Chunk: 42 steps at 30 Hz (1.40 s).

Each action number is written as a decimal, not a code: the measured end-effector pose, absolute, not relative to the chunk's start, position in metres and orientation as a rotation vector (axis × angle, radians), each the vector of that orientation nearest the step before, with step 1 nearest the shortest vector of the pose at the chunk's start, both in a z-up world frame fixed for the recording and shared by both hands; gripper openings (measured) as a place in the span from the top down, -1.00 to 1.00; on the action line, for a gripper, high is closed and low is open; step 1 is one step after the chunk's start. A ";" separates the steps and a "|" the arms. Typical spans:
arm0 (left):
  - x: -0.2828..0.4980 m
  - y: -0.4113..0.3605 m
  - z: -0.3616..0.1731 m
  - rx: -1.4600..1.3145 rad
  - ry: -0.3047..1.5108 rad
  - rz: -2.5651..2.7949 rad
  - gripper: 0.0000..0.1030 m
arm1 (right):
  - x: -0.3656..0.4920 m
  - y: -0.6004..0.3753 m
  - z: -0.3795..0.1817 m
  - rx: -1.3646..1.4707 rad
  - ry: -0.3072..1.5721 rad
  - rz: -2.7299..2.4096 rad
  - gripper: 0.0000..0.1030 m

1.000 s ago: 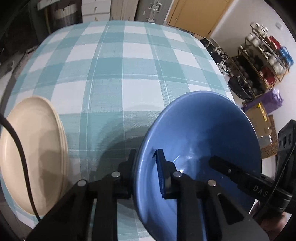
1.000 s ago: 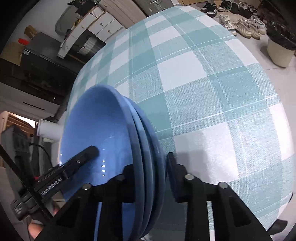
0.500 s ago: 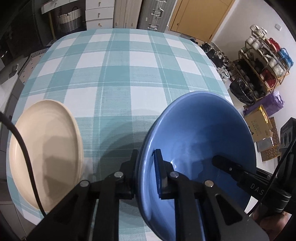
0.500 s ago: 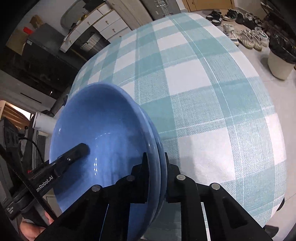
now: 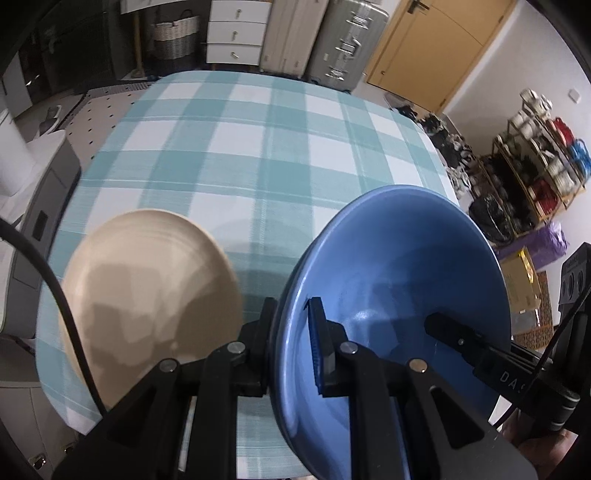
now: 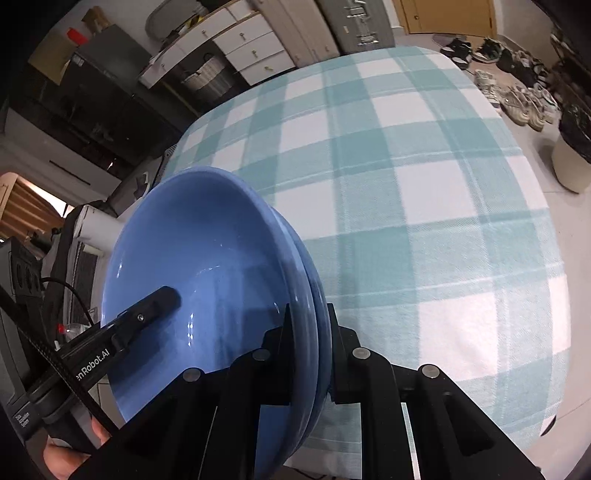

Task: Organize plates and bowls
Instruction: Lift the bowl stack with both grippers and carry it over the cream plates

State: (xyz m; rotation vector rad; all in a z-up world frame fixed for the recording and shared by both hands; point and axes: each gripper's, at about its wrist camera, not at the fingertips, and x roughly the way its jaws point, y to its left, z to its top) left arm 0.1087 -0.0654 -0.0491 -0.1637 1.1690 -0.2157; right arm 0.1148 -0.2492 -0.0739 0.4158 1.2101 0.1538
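A stack of blue bowls (image 5: 399, 280) is held off the checked tablecloth (image 5: 258, 147) by both grippers. My left gripper (image 5: 291, 325) is shut on the stack's left rim. My right gripper (image 6: 310, 325) is shut on the opposite rim, and the stack of blue bowls shows in the right wrist view (image 6: 207, 266). A finger of the other gripper crosses the bowl's inside in each view. A beige plate (image 5: 147, 295) lies on the tablecloth, left of the bowls.
Beyond the table's far edge stand suitcases (image 5: 325, 40), white drawers (image 5: 236, 33) and a wicker basket (image 5: 173, 37). A shelf rack (image 5: 535, 155) stands to the right. Shoes (image 6: 517, 96) and a bin (image 6: 572, 155) are on the floor.
Both grippers have risen with the blue bowls, so more of the table and room shows. My right gripper closed onto the bowls' rim. The beige plate stays on the cloth.
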 end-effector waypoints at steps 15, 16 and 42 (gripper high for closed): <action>0.113 0.028 -0.024 -0.231 1.119 -0.082 0.72 | 0.152 -0.153 -0.040 0.326 1.221 0.274 0.75; 0.113 0.036 -0.025 -0.237 1.119 -0.073 0.71 | 0.153 -0.144 -0.040 0.319 1.224 0.284 0.75; 0.124 0.123 -0.095 -0.333 1.238 0.025 0.60 | 0.168 -0.044 -0.096 0.236 1.333 0.314 0.74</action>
